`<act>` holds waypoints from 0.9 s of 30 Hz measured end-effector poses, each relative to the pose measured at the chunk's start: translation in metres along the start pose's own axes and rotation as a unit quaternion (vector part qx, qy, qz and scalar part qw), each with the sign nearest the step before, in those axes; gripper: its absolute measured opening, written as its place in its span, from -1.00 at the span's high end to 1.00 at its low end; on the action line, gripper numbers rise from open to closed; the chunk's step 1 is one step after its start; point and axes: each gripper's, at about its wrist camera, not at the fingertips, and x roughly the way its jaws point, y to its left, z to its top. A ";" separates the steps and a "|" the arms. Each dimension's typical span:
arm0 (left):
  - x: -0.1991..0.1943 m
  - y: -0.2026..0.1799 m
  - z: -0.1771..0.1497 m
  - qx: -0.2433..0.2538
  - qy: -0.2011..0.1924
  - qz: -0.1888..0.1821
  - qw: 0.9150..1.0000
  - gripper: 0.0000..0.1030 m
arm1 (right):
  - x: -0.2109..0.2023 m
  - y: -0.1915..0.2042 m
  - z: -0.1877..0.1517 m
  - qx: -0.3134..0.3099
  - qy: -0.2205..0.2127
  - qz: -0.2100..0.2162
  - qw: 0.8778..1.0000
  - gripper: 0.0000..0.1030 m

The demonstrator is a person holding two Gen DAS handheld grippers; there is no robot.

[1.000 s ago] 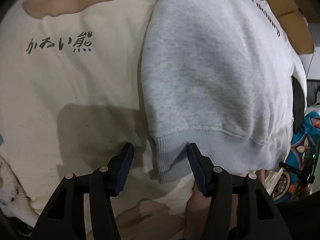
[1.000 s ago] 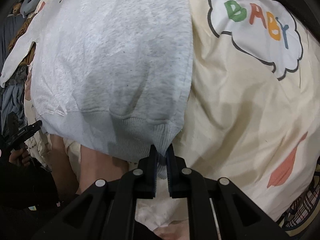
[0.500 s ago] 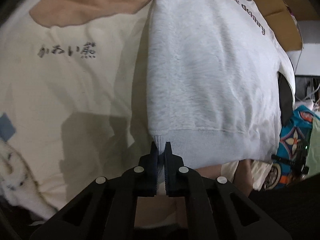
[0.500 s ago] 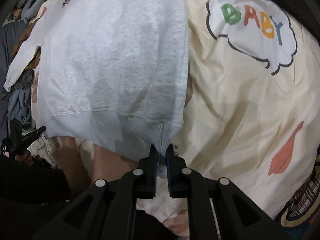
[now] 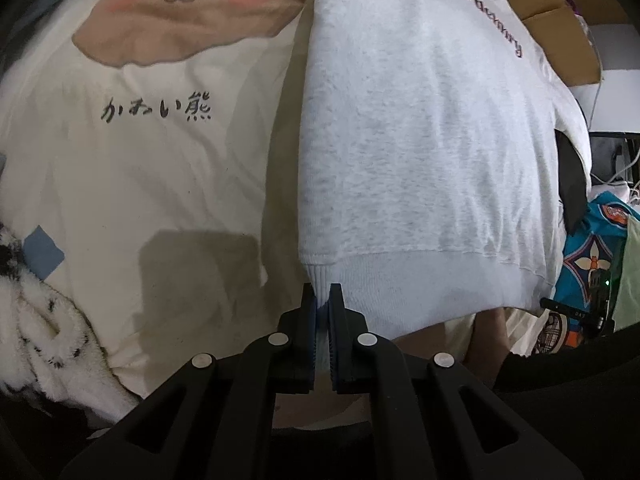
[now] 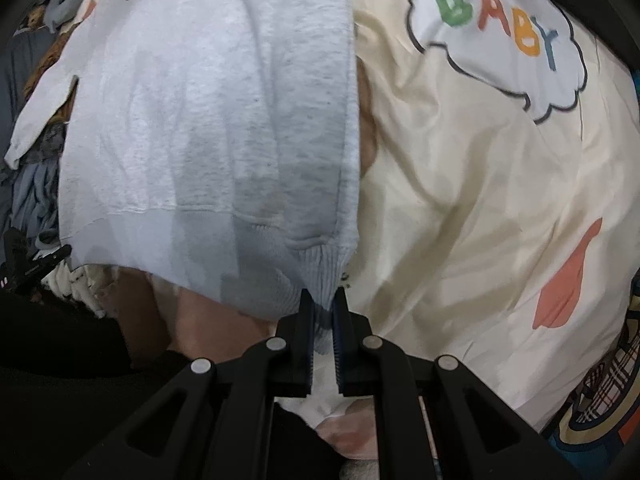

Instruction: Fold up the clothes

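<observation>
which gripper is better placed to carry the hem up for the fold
Neither alone: left gripper and right gripper are each shut on a corner of the sweatshirt hem, so probably both lift together.

I see sweatshirt (image 5: 420, 152) lying on bedsheet (image 5: 160, 184) | left gripper (image 5: 323, 300) at sweatshirt's near-left hem corner | right gripper (image 6: 323, 304) at its near-right hem corner | cardboard box (image 5: 560, 12) behind sweatshirt | fuzzy blanket (image 5: 36, 320) far left of sweatshirt

Both wrist cameras look steeply down along their own fingers from very near, the left one at the left hem corner of the grey sweatshirt (image 5: 420, 152) and the right one at the right corner, and both views share this sweatshirt (image 6: 208, 120) on the cream bedsheet (image 5: 152, 184).
</observation>
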 end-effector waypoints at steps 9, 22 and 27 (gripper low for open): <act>0.040 0.012 0.013 -0.021 0.017 0.018 0.999 0.92 | 0.043 -0.008 0.015 0.006 0.022 -0.021 1.000 0.87; 0.070 0.022 0.032 -0.023 0.034 0.016 0.999 0.89 | 0.061 -0.006 0.030 0.004 0.041 -0.034 0.999 0.87; 0.071 0.026 0.035 -0.044 0.033 0.005 0.998 0.84 | 0.061 -0.004 0.033 0.012 0.042 -0.036 0.998 0.87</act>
